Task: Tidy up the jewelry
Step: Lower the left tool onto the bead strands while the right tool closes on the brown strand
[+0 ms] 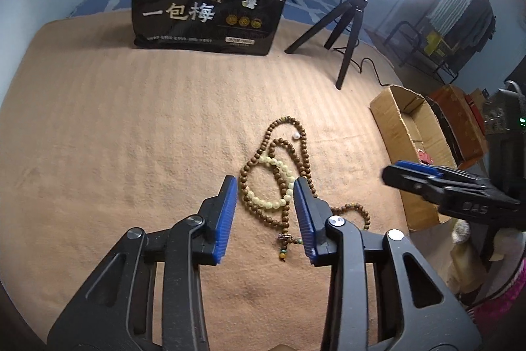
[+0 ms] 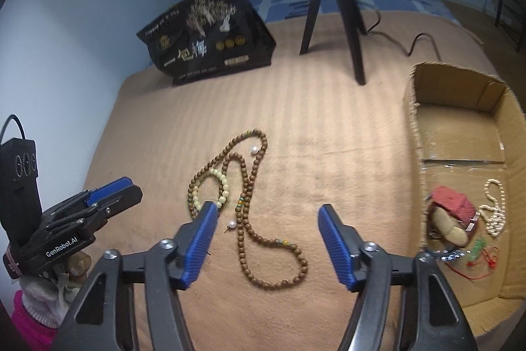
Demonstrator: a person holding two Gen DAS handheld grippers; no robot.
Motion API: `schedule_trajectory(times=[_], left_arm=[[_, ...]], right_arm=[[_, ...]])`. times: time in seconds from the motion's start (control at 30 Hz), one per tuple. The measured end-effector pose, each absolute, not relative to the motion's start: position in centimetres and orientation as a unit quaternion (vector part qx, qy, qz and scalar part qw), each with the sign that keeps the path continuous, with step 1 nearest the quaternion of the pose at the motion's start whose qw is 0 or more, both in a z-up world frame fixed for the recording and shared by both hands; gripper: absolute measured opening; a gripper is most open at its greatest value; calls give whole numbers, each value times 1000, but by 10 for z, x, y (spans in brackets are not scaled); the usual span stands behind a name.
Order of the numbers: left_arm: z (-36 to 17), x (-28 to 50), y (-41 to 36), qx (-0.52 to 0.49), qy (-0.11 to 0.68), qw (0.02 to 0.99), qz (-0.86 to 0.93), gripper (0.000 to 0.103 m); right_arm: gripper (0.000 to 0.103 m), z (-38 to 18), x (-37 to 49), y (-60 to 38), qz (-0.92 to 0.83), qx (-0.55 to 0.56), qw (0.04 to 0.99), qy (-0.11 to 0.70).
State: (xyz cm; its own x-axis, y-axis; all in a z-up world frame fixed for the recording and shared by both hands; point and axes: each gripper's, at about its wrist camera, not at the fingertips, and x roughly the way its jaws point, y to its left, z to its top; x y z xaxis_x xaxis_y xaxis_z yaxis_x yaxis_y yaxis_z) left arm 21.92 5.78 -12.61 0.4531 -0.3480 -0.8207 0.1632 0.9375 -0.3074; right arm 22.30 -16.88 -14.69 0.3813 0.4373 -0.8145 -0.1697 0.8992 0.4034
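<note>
A long brown wooden bead necklace (image 1: 304, 153) (image 2: 299, 253) lies looped on the tan blanket. A pale yellow bead bracelet (image 1: 268, 205) (image 2: 225, 183) rests across it. One white pearl (image 1: 297, 135) (image 2: 254, 149) sits near the far loop, and a second pearl (image 2: 232, 224) lies nearer. My left gripper (image 1: 266, 186) hovers open just over the bracelet and brown strands, pads apart from the beads. My right gripper (image 2: 268, 208) is open wider above the necklace's near loop, holding nothing. Each gripper shows in the other's view: the right gripper (image 1: 411, 170) and the left gripper (image 2: 121, 186).
An open cardboard box (image 2: 416, 134) (image 1: 391, 120) stands at the right, holding a pearl string (image 2: 493, 209), a red item (image 2: 453, 203) and small trinkets. At the back stand a black snack bag (image 1: 210, 5), a ring light's tripod (image 1: 348, 22) with its cable, and folded quilts.
</note>
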Motion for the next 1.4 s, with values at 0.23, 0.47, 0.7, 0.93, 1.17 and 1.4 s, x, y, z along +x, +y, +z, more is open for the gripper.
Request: schedule_trajectory(times=[0.23,0.47,0.7,0.93,1.17,1.4], left_arm=[[-139,222,34,-57,515,835,-183,22],[-163,228,11,-30,537,820,-196,22],[-182,233,-6,7,548,814,-194,22],[-190,240,-16,32,545,816,-191,22],[-194,242,-19,48,546,816,-182,22],[-199,246,-15,39,550,815,-179,15]], right_arm=[[44,-168,241,-160,197,142,800,549],[38,-184,256,-153,201,158,786,563],[33,-199,269,-142,200,142,782,573],[31,-208,278,-129,207,134,776,581],[31,-214,286,-117,211,133,772,584],[31,-218,284,-116,212,130,771,586]])
